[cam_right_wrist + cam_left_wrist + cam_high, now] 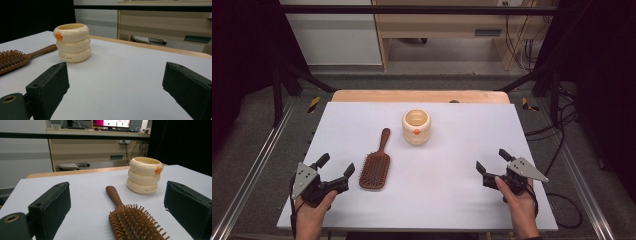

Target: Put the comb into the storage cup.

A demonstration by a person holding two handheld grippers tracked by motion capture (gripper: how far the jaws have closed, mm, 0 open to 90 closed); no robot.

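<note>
Both claws, left and right, gape empty near the brush, cup beyond it; seemingly nothing begun.

I'm working in a lab: black frame bars, loose cables, a monitor on a desk.

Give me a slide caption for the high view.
Open left gripper and right gripper flank a brown wooden paddle hairbrush and cream ribbed cup.
</note>
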